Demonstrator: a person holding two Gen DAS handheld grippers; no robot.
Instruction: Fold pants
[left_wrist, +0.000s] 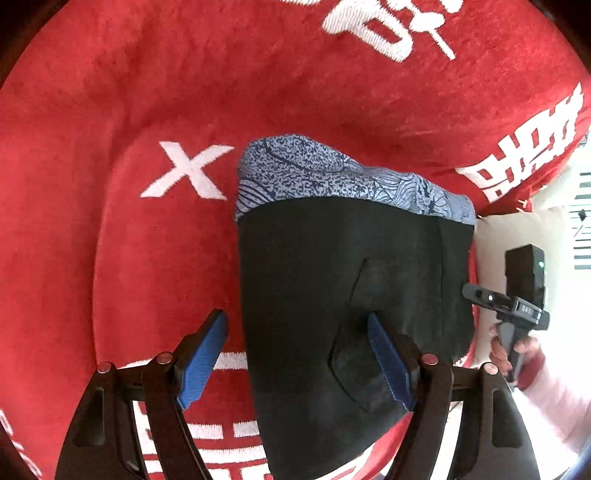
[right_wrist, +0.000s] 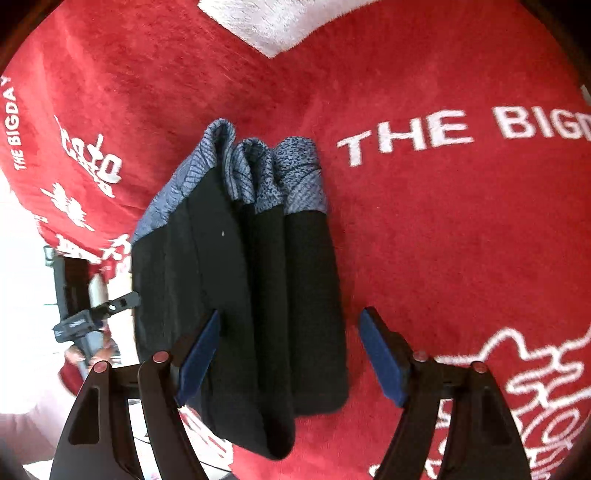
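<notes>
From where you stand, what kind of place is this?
Probably a room in a home, set up for folding laundry. Folded black pants with a blue patterned waistband lie on a red plush blanket printed "THE BIGDAY", seemingly over a bed or sofa; bright daylight shows at its edge.

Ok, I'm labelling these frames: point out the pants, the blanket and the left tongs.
pants (left_wrist: 314, 295): left wrist view, black leg fabric.
blanket (right_wrist: 443, 229): right wrist view, bare red pile.
left tongs (left_wrist: 297, 360): left wrist view, midway between blue tips.
</notes>
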